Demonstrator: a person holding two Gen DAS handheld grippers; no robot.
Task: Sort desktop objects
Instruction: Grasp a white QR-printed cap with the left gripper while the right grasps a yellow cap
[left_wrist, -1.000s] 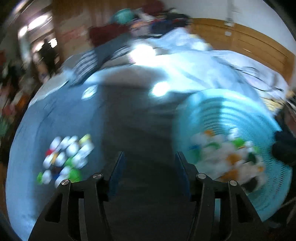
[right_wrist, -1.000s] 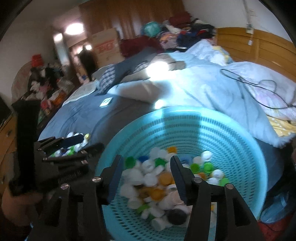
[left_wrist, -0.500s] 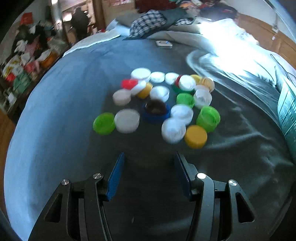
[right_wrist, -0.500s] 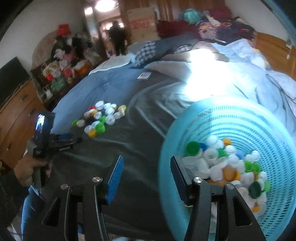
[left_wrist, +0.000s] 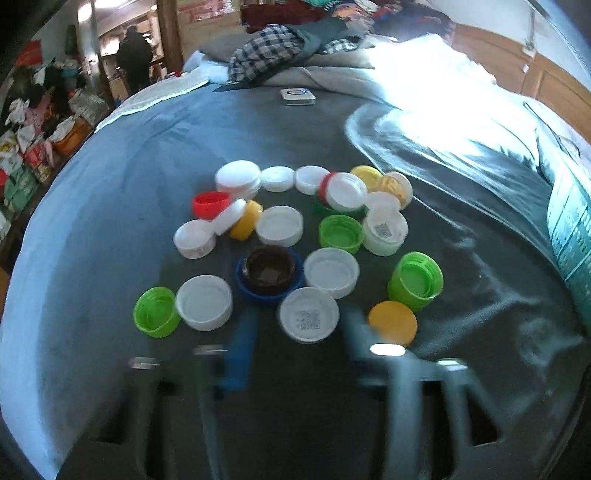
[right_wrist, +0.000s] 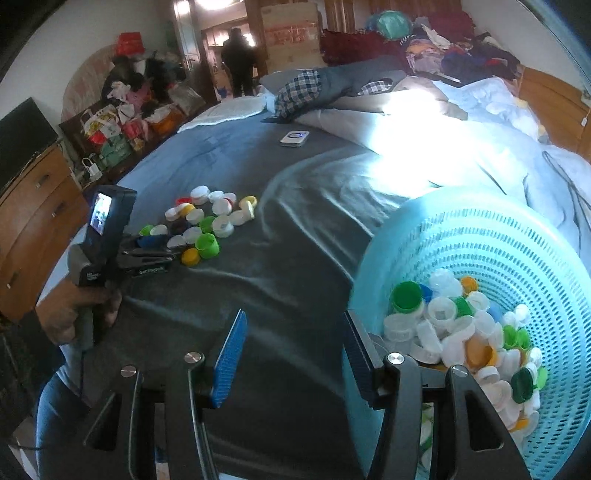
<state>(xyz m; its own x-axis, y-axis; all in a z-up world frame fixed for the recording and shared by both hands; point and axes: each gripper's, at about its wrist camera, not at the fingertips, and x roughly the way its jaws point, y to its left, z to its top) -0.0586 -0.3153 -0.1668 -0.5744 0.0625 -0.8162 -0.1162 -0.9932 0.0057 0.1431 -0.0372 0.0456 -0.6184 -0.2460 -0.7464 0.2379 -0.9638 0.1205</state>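
Left tool (left_wrist: 295, 332), blurred at the bottom of its own view, has its fingers spread with nothing between them, low over the grey bed (left_wrist: 110, 192) at the near edge of a cluster of caps. A white cap (left_wrist: 308, 319) with a printed code lies just ahead between the fingers, not gripped. Beside it sit an orange cap (left_wrist: 392, 322) to the right and another white cap (left_wrist: 204, 302) and a green cap (left_wrist: 156, 312) to the left. Just beyond is a brown cap (left_wrist: 269, 271) nested in a blue one, then a tall green cap (left_wrist: 415, 280) on its side. Farther on, white, yellow and green caps crowd together, with a red cap (left_wrist: 210, 205) at the left. A small white device (left_wrist: 297, 96) lies well beyond the cluster, near a plaid cloth (left_wrist: 266, 55).

Right tool (right_wrist: 291, 339) is also spread and holds nothing, hovering over bare bedding. Its right finger is just beside the rim of a teal basket (right_wrist: 517, 236), which is tilted and holds a heap of caps (right_wrist: 461, 332). From this view the left tool (right_wrist: 147, 251) reaches the loose cluster (right_wrist: 207, 221), well apart from the basket.
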